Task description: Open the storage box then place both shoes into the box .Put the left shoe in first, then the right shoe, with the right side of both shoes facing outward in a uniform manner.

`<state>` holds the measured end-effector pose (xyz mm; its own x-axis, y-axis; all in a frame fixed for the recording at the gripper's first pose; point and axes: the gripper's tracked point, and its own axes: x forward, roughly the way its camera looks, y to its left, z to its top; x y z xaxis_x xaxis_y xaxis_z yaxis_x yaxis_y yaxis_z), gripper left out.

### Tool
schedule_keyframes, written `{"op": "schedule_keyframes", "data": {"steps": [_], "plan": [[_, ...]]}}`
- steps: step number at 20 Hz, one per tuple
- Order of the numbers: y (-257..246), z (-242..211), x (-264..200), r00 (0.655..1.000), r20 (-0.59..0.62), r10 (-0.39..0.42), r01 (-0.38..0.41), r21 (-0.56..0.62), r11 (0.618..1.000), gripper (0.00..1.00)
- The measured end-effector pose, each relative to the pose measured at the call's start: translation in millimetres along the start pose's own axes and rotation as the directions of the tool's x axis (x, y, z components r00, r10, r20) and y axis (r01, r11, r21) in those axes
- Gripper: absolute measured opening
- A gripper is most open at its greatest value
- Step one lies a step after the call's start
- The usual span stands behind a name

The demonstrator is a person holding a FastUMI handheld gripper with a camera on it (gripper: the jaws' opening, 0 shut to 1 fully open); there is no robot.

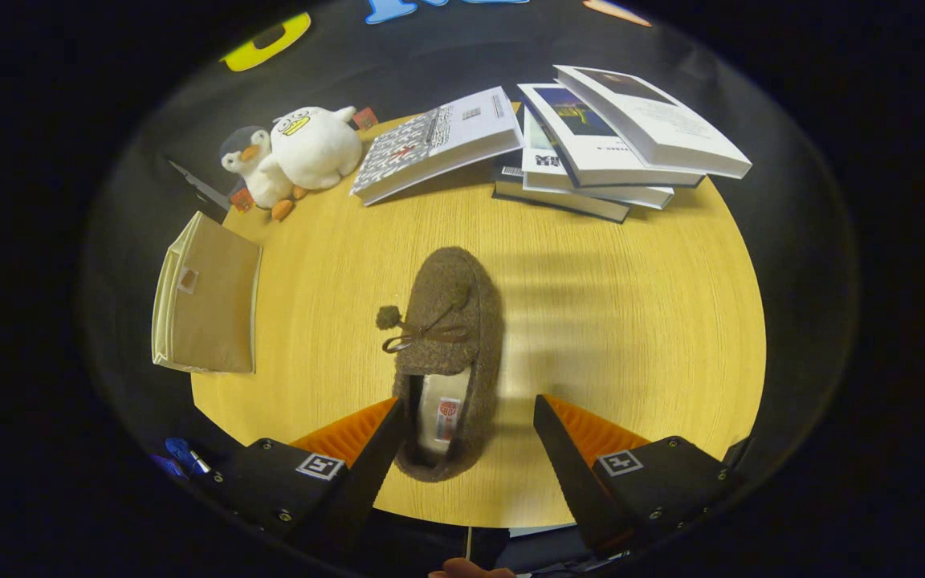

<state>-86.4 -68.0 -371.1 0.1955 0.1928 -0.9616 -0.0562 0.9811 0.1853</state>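
Gripper view, looking down onto the desk [631,321]. 1 brown fuzzy shoe [448,337], a slipper with a small bow and pom-pom, lies flat on the wood with its toe pointing away from me and its heel between my jaws. My gripper [466,437] stands wide: the left finger sits right at the heel's left rim, where I cannot tell contact from a near miss, while the right finger is clearly apart from the shoe, with bare desk between them. To the left of the shoe, at the desk's edge, lies the storage box [205,301], tan with a pale rim and a small tab on its face. Beyond it, at the far left of the desk, 2 plush toys [294,156] lean together. Across the far side, several books [583,140] lie in a loose overlapping pile, well apart from the shoe.
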Motion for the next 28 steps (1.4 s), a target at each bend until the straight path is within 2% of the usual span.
{"op": "schedule_keyframes", "data": {"steps": [6,10,11,12,13,15,16,19,24,28], "plan": [[-17.9,-1.8,37.3,0.994,-0.099,-0.048,0.048,0.001,0.999,0.99],[-17.5,5.9,54.6,0.991,-0.128,-0.05,0.051,0.01,0.999,0.98],[-17.4,5.3,59.4,0.988,-0.144,-0.052,0.055,0.017,0.998,0.8],[-10.9,3.9,62.2,0.989,-0.148,-0.02,0.023,0.022,0.999,0.72],[-7.3,5.9,61.8,0.989,-0.151,-0.01,0.018,0.051,0.999,0.52],[-8.1,8.9,56.2,0.988,-0.15,-0.023,0.027,0.018,0.999,0.11],[-5.7,7.1,59.9,0.99,-0.143,-0.012,0.014,0.019,1.0,0.01],[-0.2,5.1,51.4,0.99,-0.142,0.02,-0.01,0.068,0.998,0.01],[21.2,11.4,13.5,0.993,-0.109,0.038,-0.032,0.056,0.998,0.01],[58.8,21.3,-24.6,0.994,-0.069,0.086,-0.086,0.003,0.996,0.01]]}}
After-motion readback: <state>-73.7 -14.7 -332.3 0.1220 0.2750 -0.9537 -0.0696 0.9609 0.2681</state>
